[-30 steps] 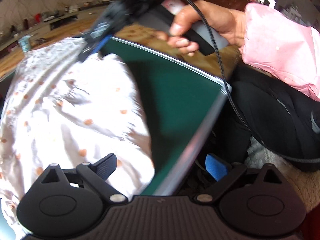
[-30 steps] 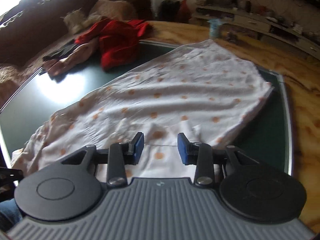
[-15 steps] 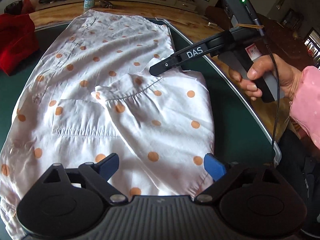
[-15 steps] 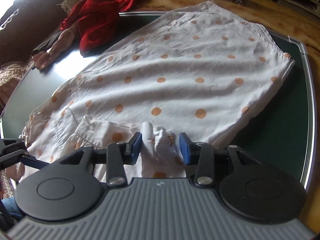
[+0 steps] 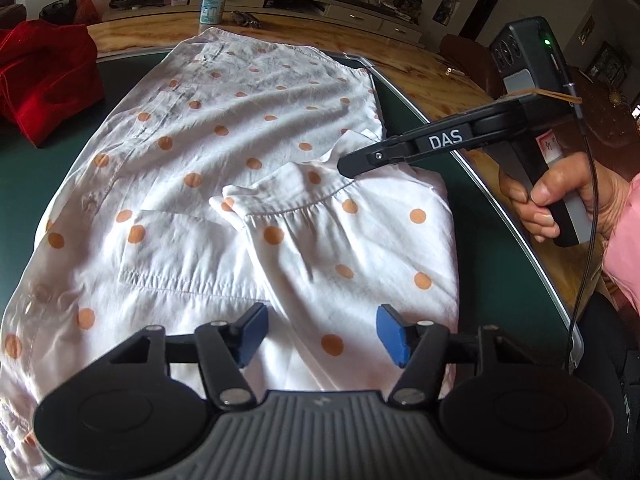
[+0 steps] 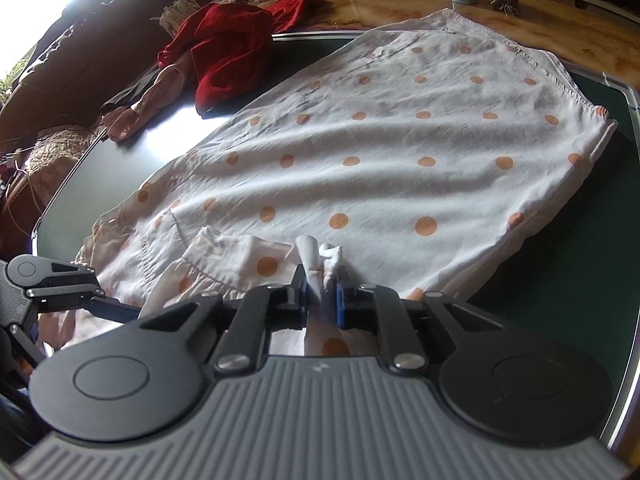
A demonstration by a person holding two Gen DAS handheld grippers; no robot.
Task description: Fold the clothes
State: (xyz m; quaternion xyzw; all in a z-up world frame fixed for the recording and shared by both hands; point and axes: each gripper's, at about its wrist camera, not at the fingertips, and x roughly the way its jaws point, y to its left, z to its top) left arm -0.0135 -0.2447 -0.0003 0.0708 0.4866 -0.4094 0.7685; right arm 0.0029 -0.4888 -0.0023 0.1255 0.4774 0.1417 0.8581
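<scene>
1. White cloth with orange dots — a shirt (image 5: 224, 152) — lies spread flat on the dark green bench (image 5: 496, 264), its far hem reaching toward the wooden edge of the bench.
2. One sleeve (image 5: 328, 240) is folded in over the body of the shirt, its gathered cuff lying across the chest pocket area.
3. Right tongs (image 6: 323, 288) are closing, and a bunched fold of the shirt's edge stands pinched between the blue pads, which press on it from both sides.
4. Left tongs (image 5: 318, 334) are closing too, yet the blue pads stand well apart over the sleeve near the shoulder — cloth lies under the gap, and neither pad presses on it.
5. A hand (image 5: 560, 200) in a pink sleeve grips the handle of the right tongs at the bench's right rim.
6. Red cloth (image 6: 224, 52) sits bunched at the far left of the bench, apart from the shirt.
7. A small pale cup (image 5: 212, 7) stands on the wooden part beyond the shirt.
</scene>
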